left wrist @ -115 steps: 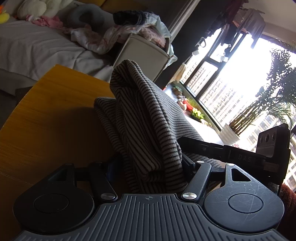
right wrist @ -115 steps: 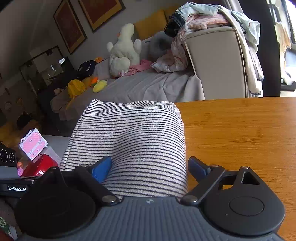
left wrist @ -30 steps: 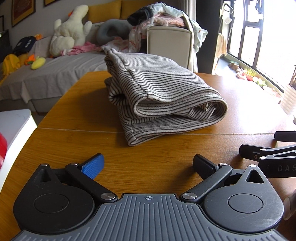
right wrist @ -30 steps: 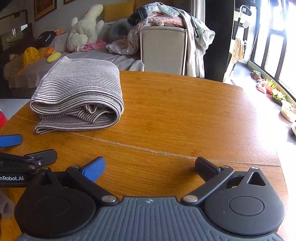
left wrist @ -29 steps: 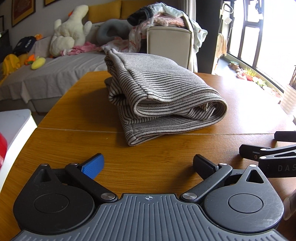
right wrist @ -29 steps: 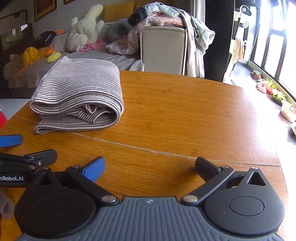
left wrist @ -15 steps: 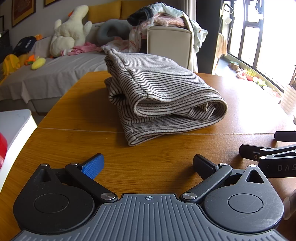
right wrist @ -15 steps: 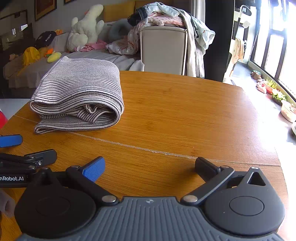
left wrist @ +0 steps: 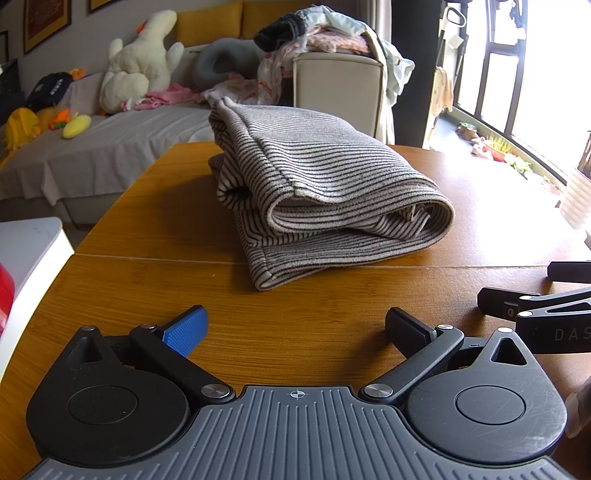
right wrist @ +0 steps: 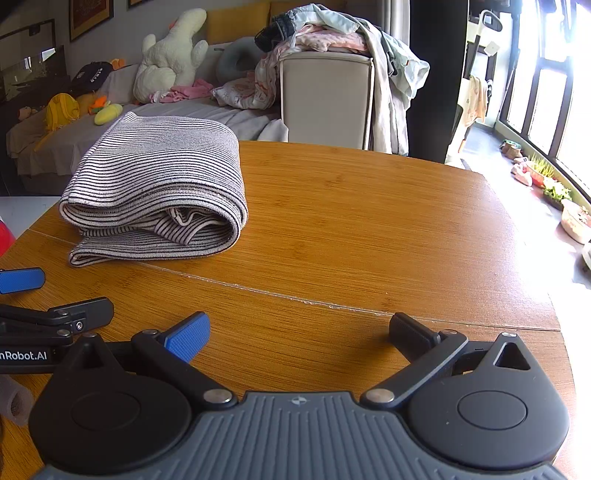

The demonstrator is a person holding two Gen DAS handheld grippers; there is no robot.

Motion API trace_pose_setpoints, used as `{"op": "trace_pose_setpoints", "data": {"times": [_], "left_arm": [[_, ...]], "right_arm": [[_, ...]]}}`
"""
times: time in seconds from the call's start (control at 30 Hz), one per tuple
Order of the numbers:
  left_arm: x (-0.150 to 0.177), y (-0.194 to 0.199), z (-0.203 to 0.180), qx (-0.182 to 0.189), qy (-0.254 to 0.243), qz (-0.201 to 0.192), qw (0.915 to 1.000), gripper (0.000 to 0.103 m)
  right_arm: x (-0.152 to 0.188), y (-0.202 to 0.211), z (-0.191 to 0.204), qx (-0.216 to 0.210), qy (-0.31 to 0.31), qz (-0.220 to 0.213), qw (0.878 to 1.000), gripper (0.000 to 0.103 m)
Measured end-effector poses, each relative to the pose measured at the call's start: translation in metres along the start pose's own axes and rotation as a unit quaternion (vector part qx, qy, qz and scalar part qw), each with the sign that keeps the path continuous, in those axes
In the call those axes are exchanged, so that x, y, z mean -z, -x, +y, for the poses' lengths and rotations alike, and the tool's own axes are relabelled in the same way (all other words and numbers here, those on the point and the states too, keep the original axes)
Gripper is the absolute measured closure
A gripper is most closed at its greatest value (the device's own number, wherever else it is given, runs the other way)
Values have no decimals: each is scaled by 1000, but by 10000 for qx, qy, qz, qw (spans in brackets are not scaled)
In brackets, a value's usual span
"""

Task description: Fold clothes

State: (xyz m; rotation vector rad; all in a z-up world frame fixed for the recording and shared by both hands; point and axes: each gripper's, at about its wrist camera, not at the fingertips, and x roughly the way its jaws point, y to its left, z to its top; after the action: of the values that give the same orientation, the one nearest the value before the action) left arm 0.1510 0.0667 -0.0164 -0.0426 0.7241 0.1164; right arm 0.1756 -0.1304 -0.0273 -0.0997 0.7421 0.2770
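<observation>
Wooden table (left wrist: 147, 288) w/ seam across; white plush toy (right wrist: 173, 48) on grey sofa (left wrist: 92, 147); beige cabinet (right wrist: 325, 99) under clothes pile (right wrist: 332, 33).

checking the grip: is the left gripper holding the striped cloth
No, the left gripper is open and empty, with the striped cloth folded on the table ahead.

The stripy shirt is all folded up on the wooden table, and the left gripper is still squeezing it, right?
Not quite. The stripy shirt is folded on the wooden table, but the left gripper isn't squeezing it. The left wrist view shows its jaws spread open and empty, short of the shirt with bare table between. The right gripper is open too.
</observation>
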Motion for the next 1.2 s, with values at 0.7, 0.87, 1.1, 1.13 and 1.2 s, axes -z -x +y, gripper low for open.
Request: {"op": "trace_pose_setpoints", "data": {"times": [0.7, 0.87, 1.1, 1.13, 1.2], "left_arm": [[0, -1, 1, 9, -2, 0, 10000, 0], [0, -1, 0, 7, 1, 1, 10000, 0], [1, 0, 0, 6, 1, 2, 10000, 0], [1, 0, 0, 6, 1, 2, 10000, 0], [1, 0, 0, 5, 2, 2, 10000, 0]], "right_arm": [[0, 0, 0, 1, -1, -1, 10000, 0], [0, 0, 0, 1, -1, 0, 10000, 0], [0, 0, 0, 2, -2, -1, 10000, 0], [0, 0, 0, 2, -2, -1, 10000, 0], [0, 0, 0, 2, -2, -1, 10000, 0]]}}
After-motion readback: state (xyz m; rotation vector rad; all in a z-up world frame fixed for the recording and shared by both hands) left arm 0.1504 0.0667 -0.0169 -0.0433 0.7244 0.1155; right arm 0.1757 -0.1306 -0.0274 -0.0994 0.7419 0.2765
